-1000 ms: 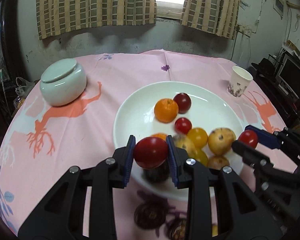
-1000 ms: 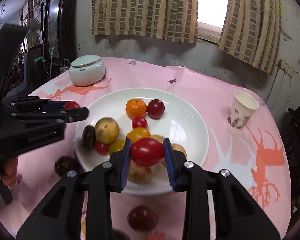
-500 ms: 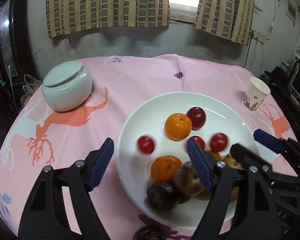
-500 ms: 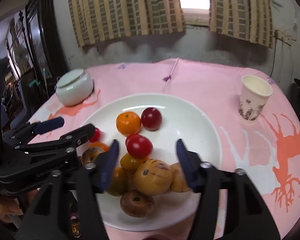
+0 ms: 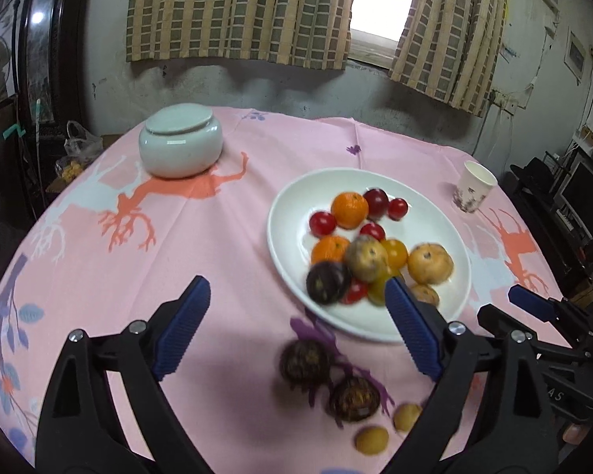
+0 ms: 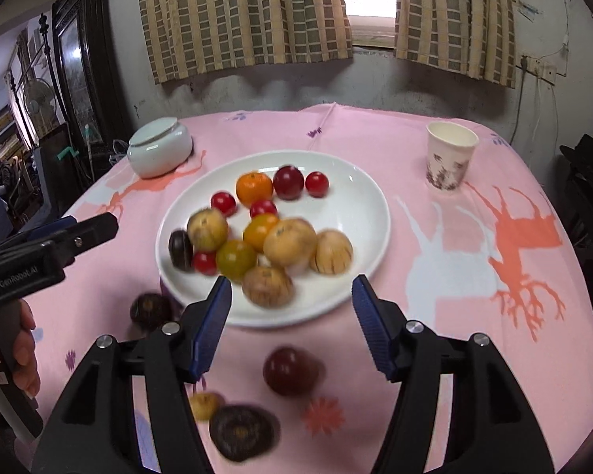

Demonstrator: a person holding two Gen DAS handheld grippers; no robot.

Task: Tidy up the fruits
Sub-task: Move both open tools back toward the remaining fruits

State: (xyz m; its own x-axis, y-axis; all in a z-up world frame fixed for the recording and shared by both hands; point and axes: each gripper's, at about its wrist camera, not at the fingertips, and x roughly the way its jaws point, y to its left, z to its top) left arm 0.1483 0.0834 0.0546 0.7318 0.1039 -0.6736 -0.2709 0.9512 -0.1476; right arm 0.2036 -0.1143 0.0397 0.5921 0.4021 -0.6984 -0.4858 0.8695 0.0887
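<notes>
A white plate (image 5: 292,213) (image 6: 371,205) holds several fruits: oranges, red tomatoes, yellow tomatoes, tan passion fruits and a dark one. My left gripper (image 5: 296,324) is open and empty, pulled back above the cloth in front of the plate. My right gripper (image 6: 290,320) is open and empty over the plate's near rim. Loose on the cloth lie two dark fruits (image 5: 304,361) (image 5: 354,397), small yellow fruits (image 5: 371,438) and a dark red plum (image 6: 290,371).
A lidded white jar (image 5: 180,146) (image 6: 158,150) stands at the far left. A paper cup (image 5: 474,191) (image 6: 448,160) stands at the far right. The pink cloth (image 5: 178,245) covers the round table. The other gripper (image 6: 51,245) shows at the left.
Both grippers opened and dropped their red tomatoes onto the plate. Both then pulled back toward the near side of the table, bringing the loose fruits into view.
</notes>
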